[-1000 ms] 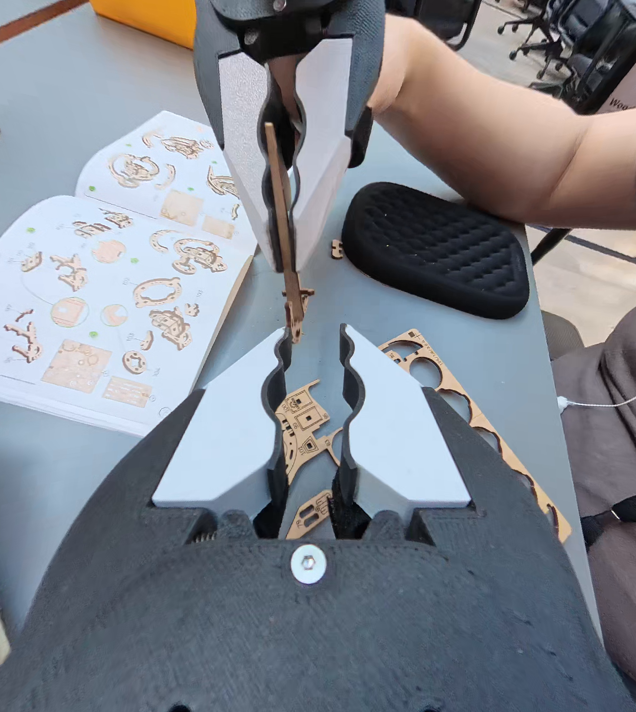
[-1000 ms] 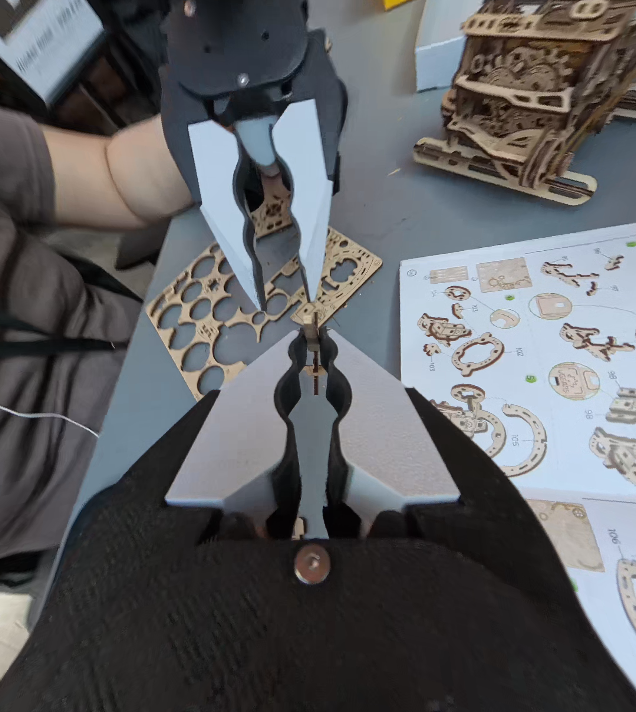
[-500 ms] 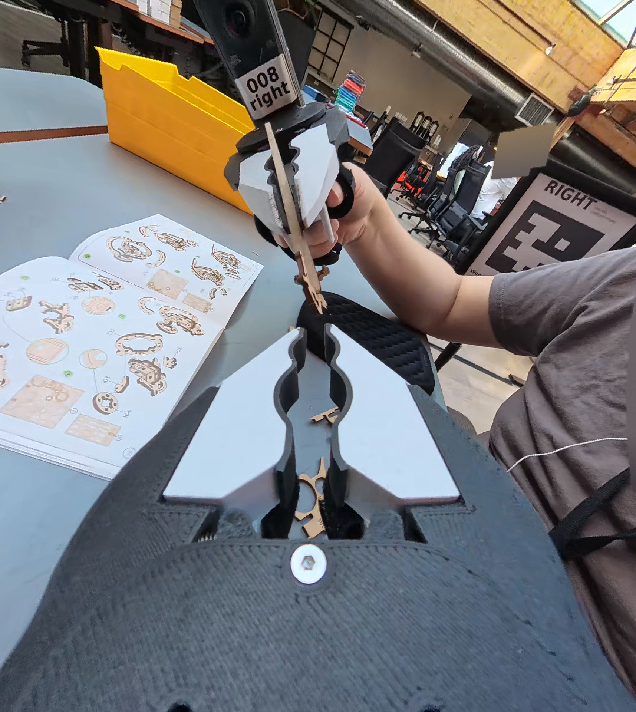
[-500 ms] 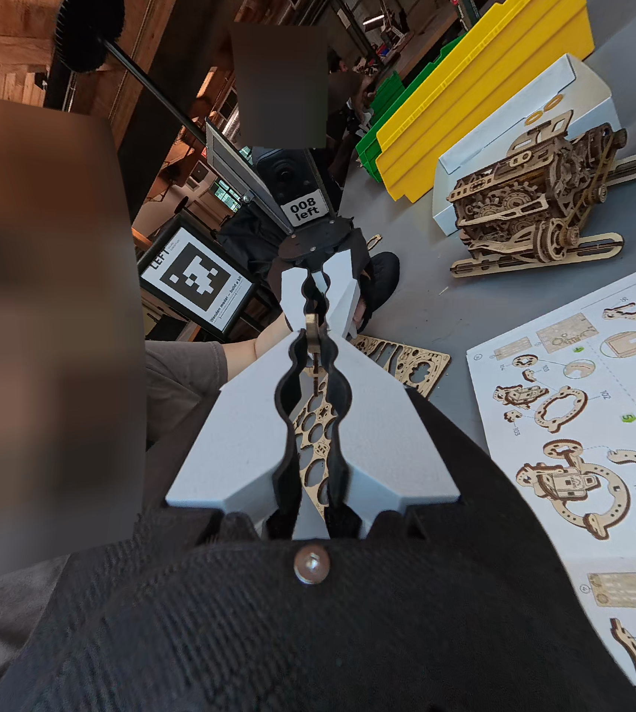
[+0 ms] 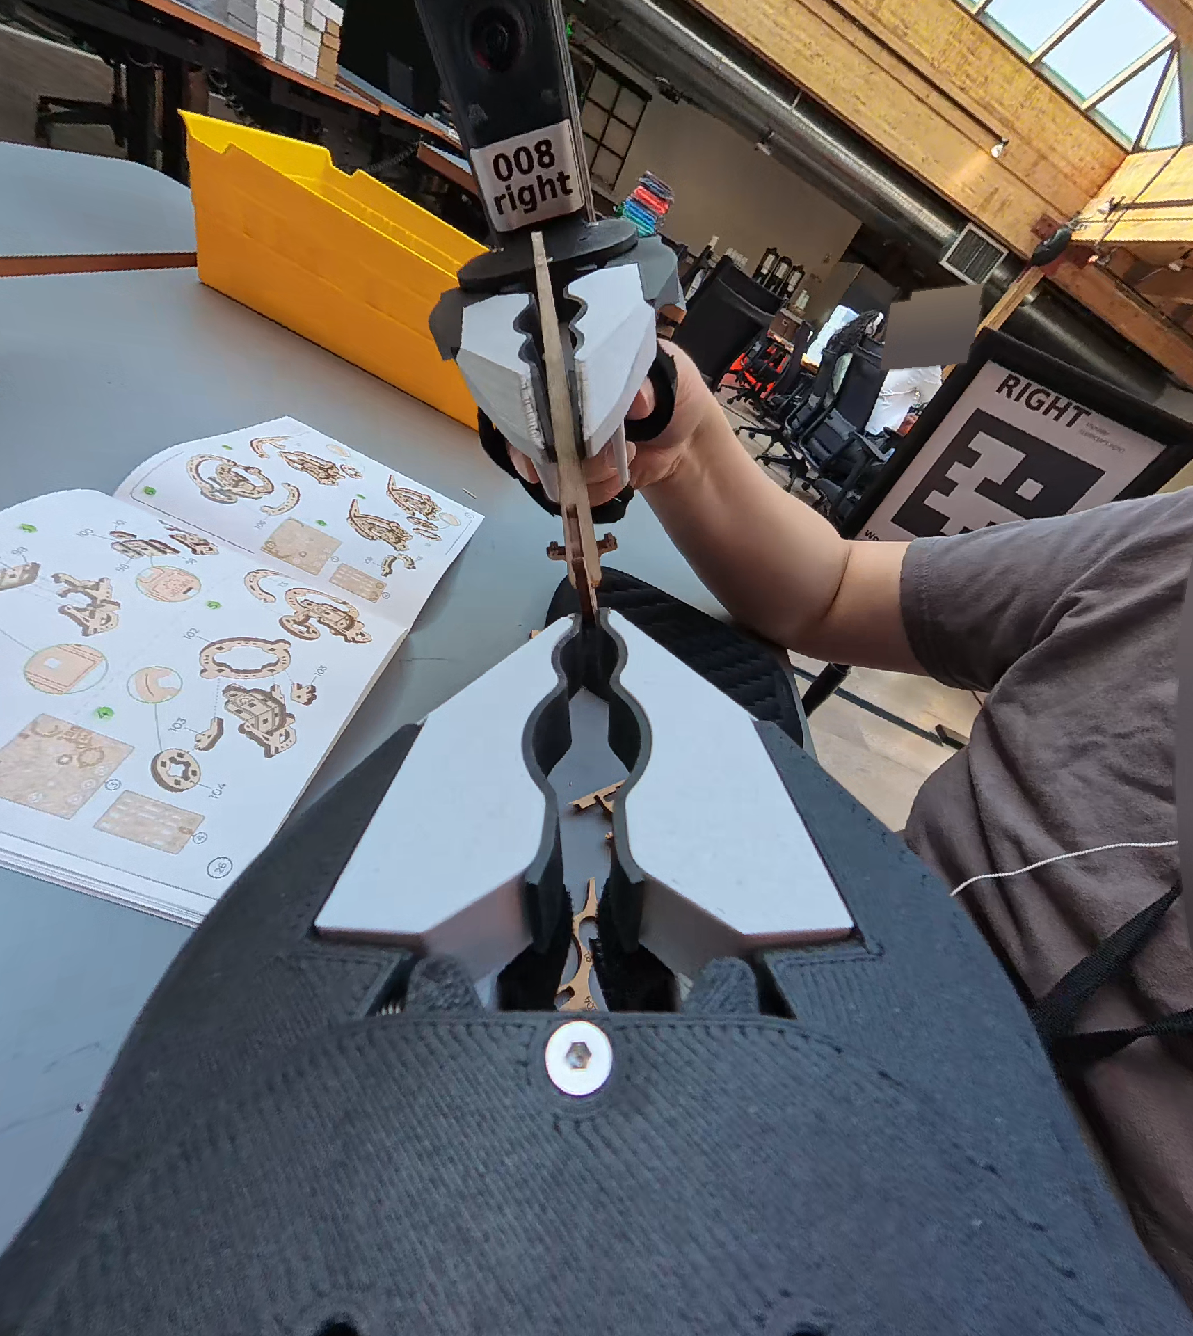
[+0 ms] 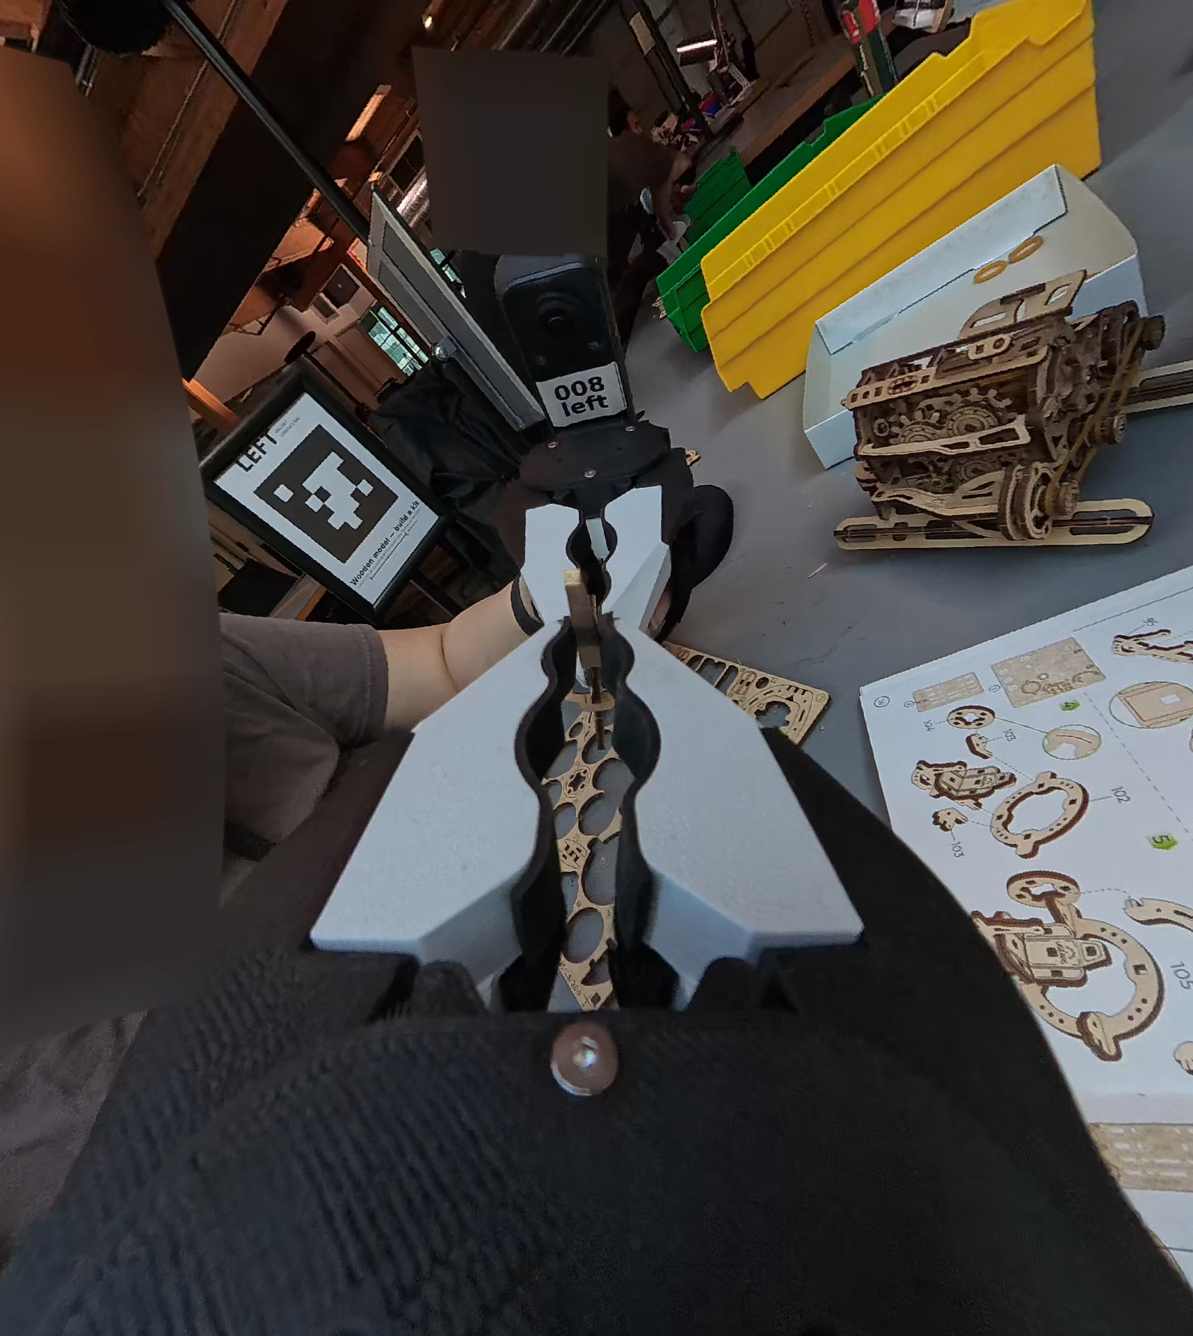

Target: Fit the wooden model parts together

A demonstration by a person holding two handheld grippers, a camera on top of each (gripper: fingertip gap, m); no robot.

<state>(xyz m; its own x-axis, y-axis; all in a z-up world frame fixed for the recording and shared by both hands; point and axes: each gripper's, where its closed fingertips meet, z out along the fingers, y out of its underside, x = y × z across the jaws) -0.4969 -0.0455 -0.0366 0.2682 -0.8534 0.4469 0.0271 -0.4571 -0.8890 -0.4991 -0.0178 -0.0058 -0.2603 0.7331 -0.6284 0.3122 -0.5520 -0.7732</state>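
My right gripper (image 5: 571, 470) is shut on a long thin wooden part (image 5: 564, 434), held edge-on and pointing down toward me. A small cross piece (image 5: 579, 549) sits on the part below the right fingertips. My left gripper (image 5: 590, 622) has closed to a narrow gap on the part's lower tip. In the right wrist view the part (image 6: 582, 622) sticks out past my right gripper (image 6: 586, 636) to the left gripper's white fingers (image 6: 636, 564). Both grippers are held up above the grey table (image 5: 109, 347).
An open instruction booklet (image 5: 181, 636) lies left of the grippers. A black pad (image 5: 709, 651), a loose small piece (image 5: 600, 799) and punched wooden sheets (image 6: 759, 694) lie below. An assembled wooden model (image 6: 998, 434), a white box (image 6: 976, 275) and yellow bins (image 6: 904, 181) stand farther back. The gap from one gripper's tips to the other's is roughly 4 centimeters.
Both grippers have lifted and tilted up from the table. My left jaws have narrowed from open, and the part's lower tip now sits between the left fingertips.
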